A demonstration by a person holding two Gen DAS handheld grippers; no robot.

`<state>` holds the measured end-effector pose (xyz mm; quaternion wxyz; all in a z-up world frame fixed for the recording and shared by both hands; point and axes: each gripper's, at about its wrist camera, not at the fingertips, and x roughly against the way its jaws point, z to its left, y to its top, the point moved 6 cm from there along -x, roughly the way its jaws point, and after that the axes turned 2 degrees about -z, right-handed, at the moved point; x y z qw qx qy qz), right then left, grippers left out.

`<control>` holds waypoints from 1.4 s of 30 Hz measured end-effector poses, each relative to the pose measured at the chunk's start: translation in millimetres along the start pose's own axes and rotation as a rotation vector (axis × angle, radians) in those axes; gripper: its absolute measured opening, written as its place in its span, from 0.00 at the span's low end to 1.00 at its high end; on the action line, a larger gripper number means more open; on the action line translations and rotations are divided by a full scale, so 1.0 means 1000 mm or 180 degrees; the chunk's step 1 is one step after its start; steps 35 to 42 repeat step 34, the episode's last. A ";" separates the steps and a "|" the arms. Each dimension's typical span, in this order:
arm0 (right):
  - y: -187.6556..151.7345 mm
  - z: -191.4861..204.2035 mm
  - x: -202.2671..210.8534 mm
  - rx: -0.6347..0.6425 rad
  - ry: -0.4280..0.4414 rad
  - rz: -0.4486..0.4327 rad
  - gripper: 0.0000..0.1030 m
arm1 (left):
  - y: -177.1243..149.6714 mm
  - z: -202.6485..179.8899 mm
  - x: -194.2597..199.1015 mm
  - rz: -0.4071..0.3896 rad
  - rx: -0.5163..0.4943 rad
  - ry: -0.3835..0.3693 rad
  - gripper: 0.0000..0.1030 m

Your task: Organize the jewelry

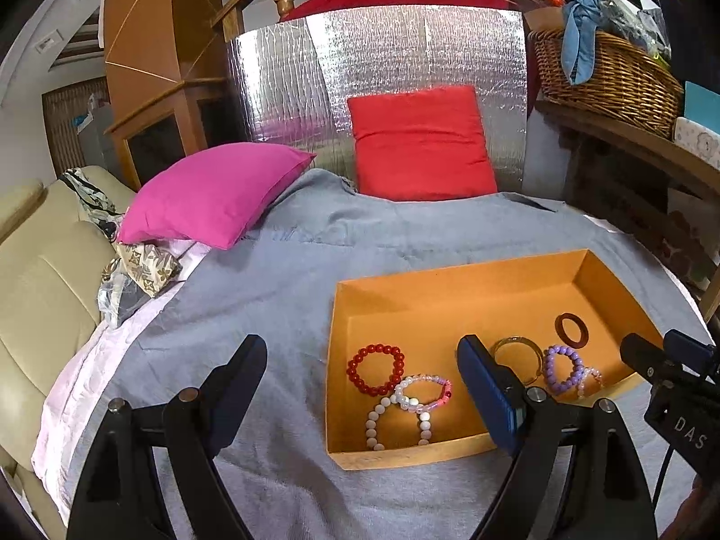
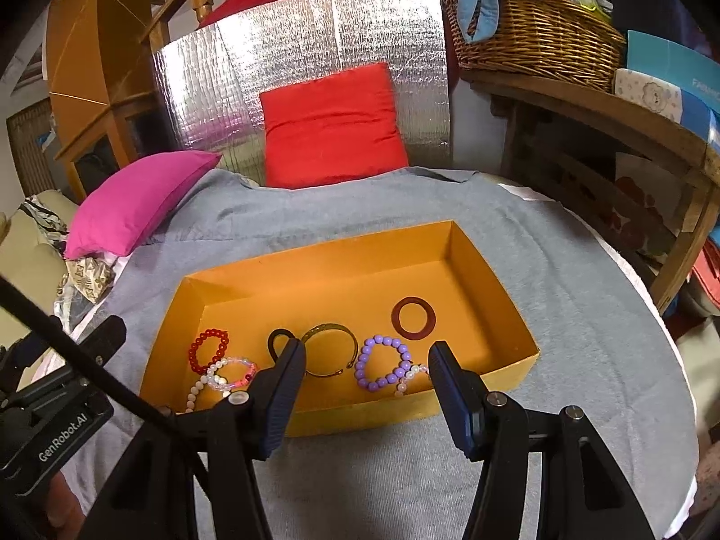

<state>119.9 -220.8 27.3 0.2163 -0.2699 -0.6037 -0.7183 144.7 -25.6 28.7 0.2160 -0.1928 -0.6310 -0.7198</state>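
Resting on a grey blanket (image 2: pixel 562 270), an open orange box (image 2: pixel 315 270) holds all the jewelry along its near side, leaving the far half of its floor bare. From left to right in the right wrist view lie a red bead bracelet (image 2: pixel 209 348), a pale bead bracelet (image 2: pixel 231 375) overlapping it, a small dark ring (image 2: pixel 280 343), a gold cuff bangle (image 2: pixel 330 353), a purple bead bracelet (image 2: pixel 382 364) and a brown flat ring (image 2: pixel 413 318), the last sitting a little farther in. The right gripper (image 2: pixel 366 382) hangs just short of the box's near wall, fingers wide apart and holding nothing. The left gripper (image 1: pixel 360 387) hovers over the box's left wall, its fingers also spread and empty. Blanket lies open to the left of the box and in front of it. A pink pillow (image 1: pixel 211 193) and a red pillow (image 1: pixel 420 144) sit well beyond the far wall
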 end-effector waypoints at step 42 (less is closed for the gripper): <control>-0.007 -0.002 -0.011 0.0042 0.0107 0.0097 0.63 | -0.018 -0.004 -0.007 0.0133 -0.0149 -0.0151 0.84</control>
